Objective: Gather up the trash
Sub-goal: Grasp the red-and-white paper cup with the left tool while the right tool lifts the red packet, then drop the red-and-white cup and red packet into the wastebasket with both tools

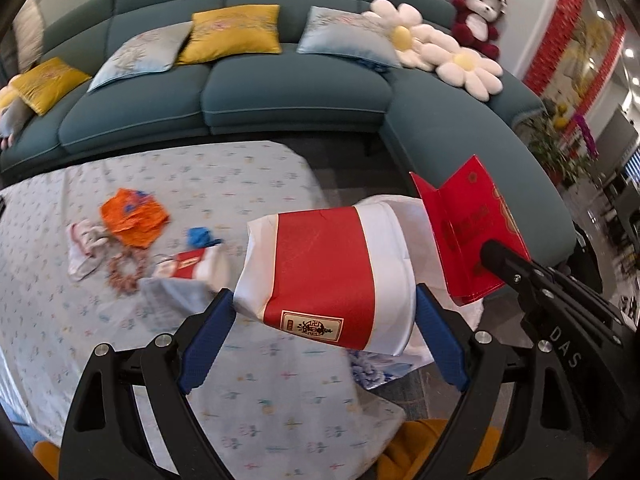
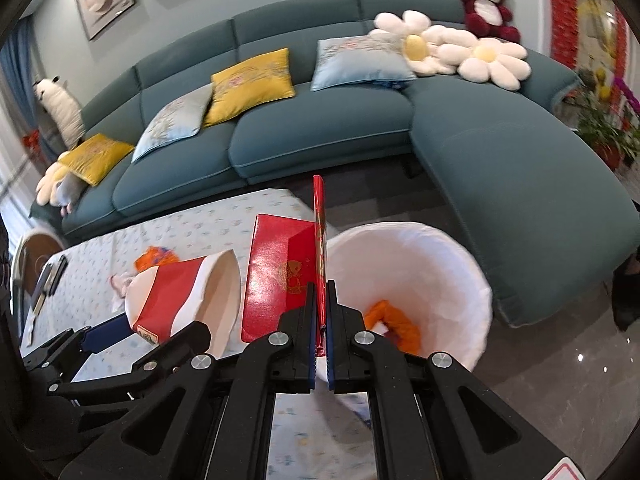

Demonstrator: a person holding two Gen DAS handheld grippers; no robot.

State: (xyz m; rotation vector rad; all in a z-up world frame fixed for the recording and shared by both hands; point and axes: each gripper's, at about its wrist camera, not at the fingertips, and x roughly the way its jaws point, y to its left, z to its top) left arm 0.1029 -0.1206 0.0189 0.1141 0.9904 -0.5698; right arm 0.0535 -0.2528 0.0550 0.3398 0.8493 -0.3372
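My left gripper (image 1: 324, 300) is shut on a red and white paper cup (image 1: 324, 272), held on its side above the table's right edge; the cup also shows in the right wrist view (image 2: 176, 300). My right gripper (image 2: 320, 292) is shut on a folded red card (image 2: 280, 276), held upright beside the cup; the card also shows in the left wrist view (image 1: 468, 236). A white-lined trash bin (image 2: 452, 264) stands on the floor just past the card, with orange trash (image 2: 396, 324) inside. More trash lies on the table: an orange wrapper (image 1: 134, 216), a blue scrap (image 1: 200, 236), a second red and white cup (image 1: 192, 266).
The table (image 1: 240, 184) has a pale floral cloth. A teal curved sofa (image 1: 296, 92) with yellow and blue cushions, flower pillows and a red plush bear stands behind. Grey floor (image 2: 560, 380) lies to the right. Dark objects (image 2: 50, 276) lie at the table's left end.
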